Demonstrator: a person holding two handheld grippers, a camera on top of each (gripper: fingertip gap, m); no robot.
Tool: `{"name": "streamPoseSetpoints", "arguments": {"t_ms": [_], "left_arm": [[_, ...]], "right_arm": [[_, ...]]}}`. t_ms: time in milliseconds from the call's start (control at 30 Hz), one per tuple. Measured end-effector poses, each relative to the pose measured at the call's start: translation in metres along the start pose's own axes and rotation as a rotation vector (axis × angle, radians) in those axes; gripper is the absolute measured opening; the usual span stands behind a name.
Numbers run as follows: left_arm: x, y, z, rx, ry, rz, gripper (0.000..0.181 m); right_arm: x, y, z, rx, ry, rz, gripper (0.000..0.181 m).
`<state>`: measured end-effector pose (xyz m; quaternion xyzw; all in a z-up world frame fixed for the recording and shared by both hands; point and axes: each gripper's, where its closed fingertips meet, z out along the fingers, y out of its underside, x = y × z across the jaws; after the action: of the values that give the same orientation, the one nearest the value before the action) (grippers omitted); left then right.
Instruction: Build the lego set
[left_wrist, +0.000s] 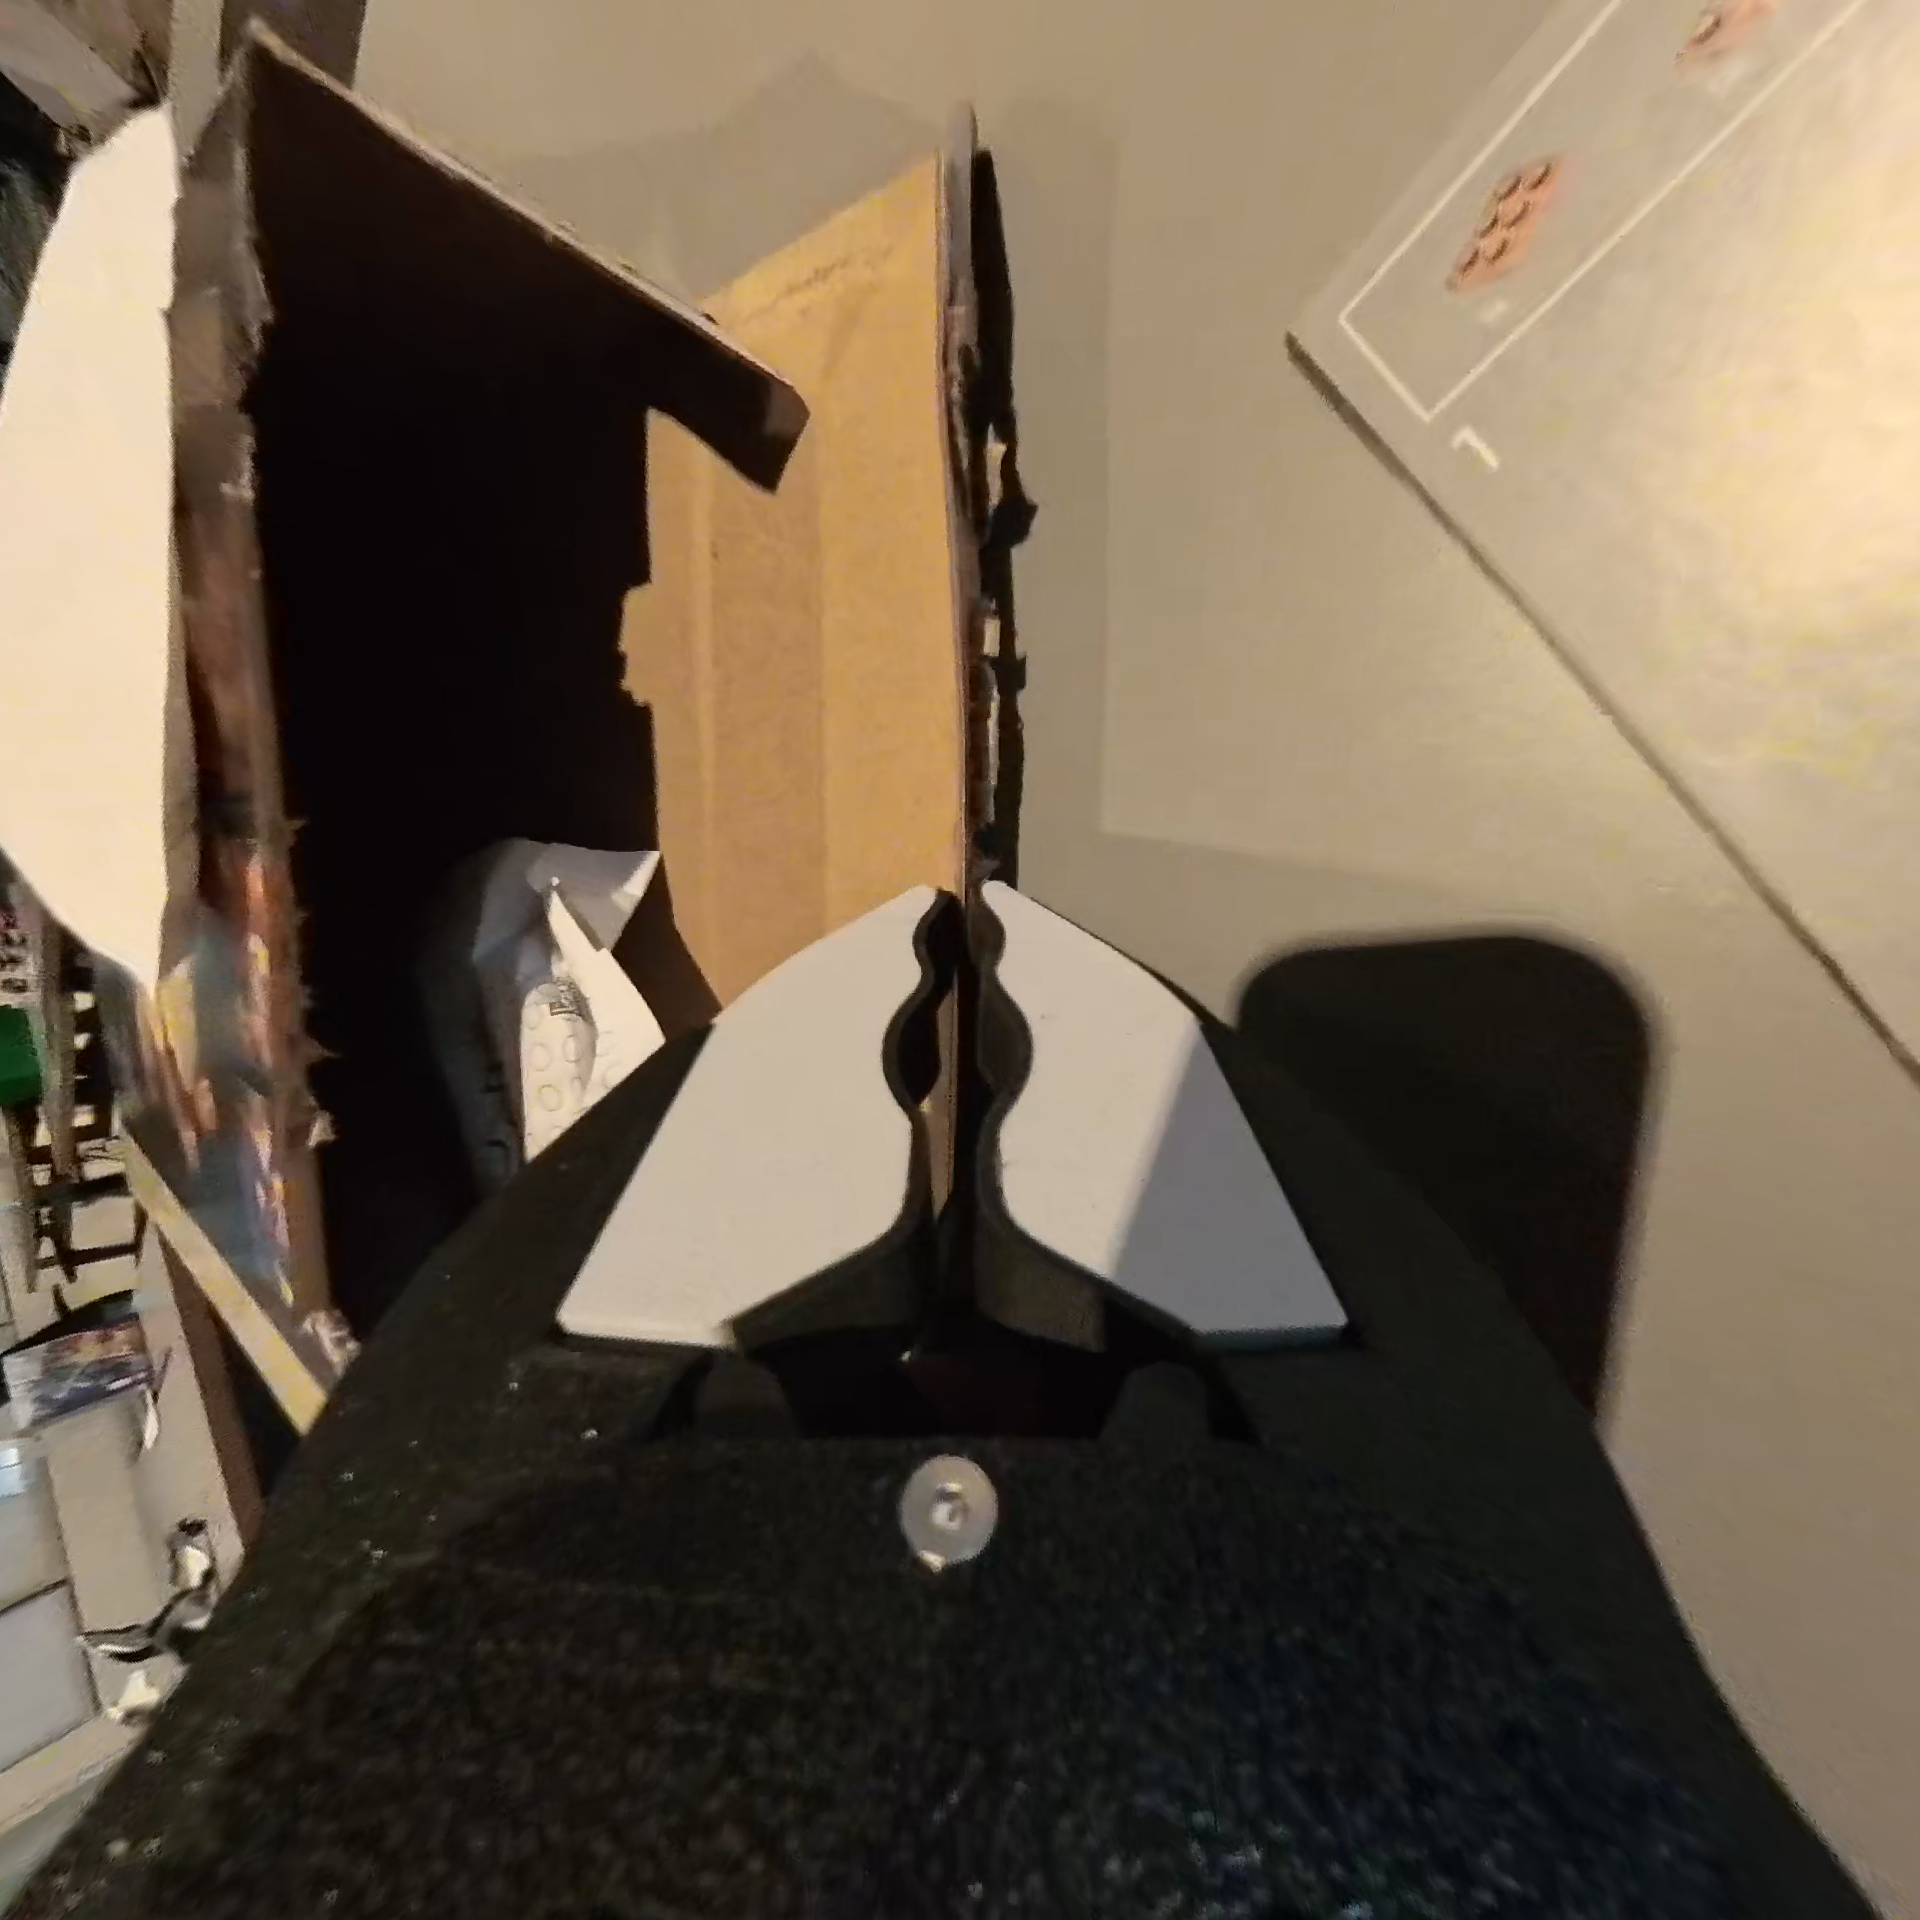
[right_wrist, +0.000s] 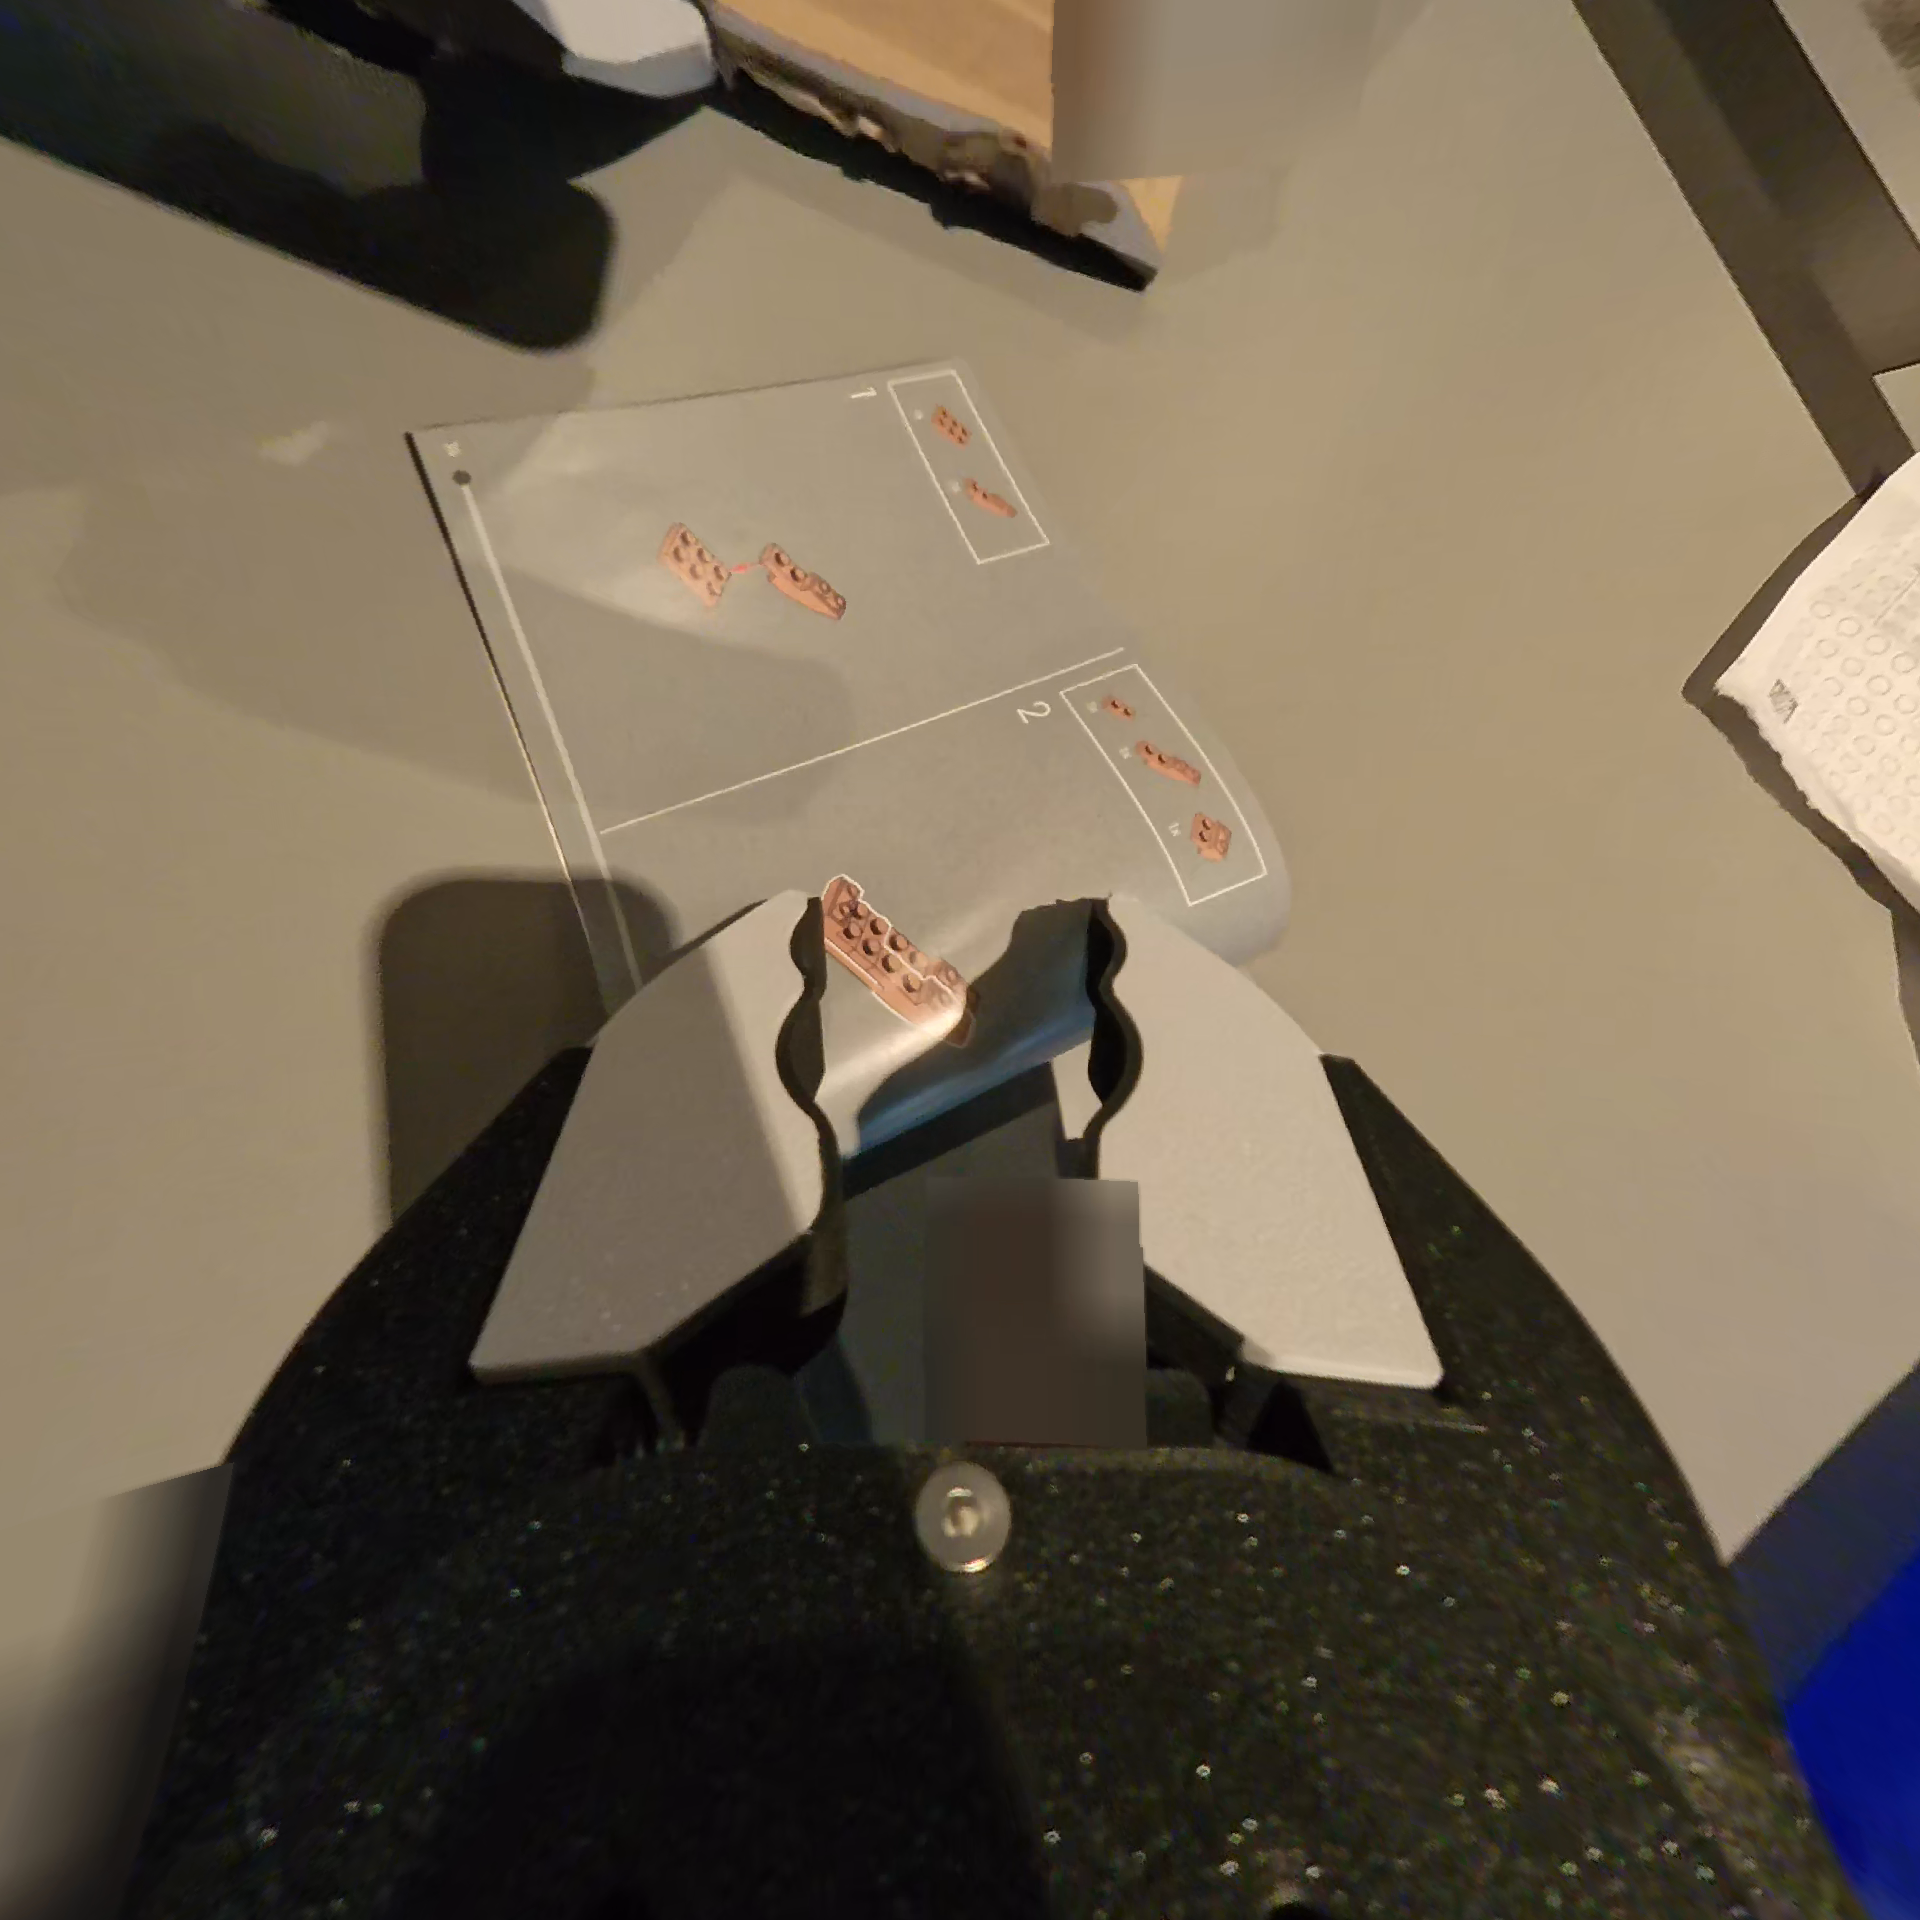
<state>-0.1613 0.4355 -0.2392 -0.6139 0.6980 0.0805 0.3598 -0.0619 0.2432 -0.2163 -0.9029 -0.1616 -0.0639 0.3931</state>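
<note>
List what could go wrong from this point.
1. The left gripper pinches only a thin, already torn flap of the cardboard box; a pull might rip it further.
2. A white bag sits inside the open box and could slide out if it tips.
3. The right gripper, jaws open, hovers over the curled instruction sheet and could crease it.

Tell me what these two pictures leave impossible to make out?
- Left wrist view: the cardboard box interior is lost in shadow; only part of a white bag shows.
- Right wrist view: the instruction sheet's near edge is hidden behind the right gripper.
- No loose bricks visible in either view.
</note>
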Motion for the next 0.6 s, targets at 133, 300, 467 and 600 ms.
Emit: {"name": "streamPoseSetpoints", "arguments": {"t_ms": [133,300,467,600], "left_arm": [[-0.004,0.002,-0.014,0.069,0.025,-0.061,0.001],[0.001,0.01,-0.043,0.174,0.069,-0.074,0.001],[0.023,0.013,-0.073,0.28,0.14,-0.008,0.001],[0.04,0.016,-0.085,0.313,0.184,0.041,0.001]], "right_arm": [[0.002,-0.001,0.003,0.008,-0.019,0.006,0.048],[0.004,-0.002,0.005,0.014,-0.023,0.008,0.048],[0.006,-0.003,0.007,0.015,-0.027,0.01,0.048],[0.006,-0.005,0.009,0.01,-0.028,-0.001,0.048]]}}
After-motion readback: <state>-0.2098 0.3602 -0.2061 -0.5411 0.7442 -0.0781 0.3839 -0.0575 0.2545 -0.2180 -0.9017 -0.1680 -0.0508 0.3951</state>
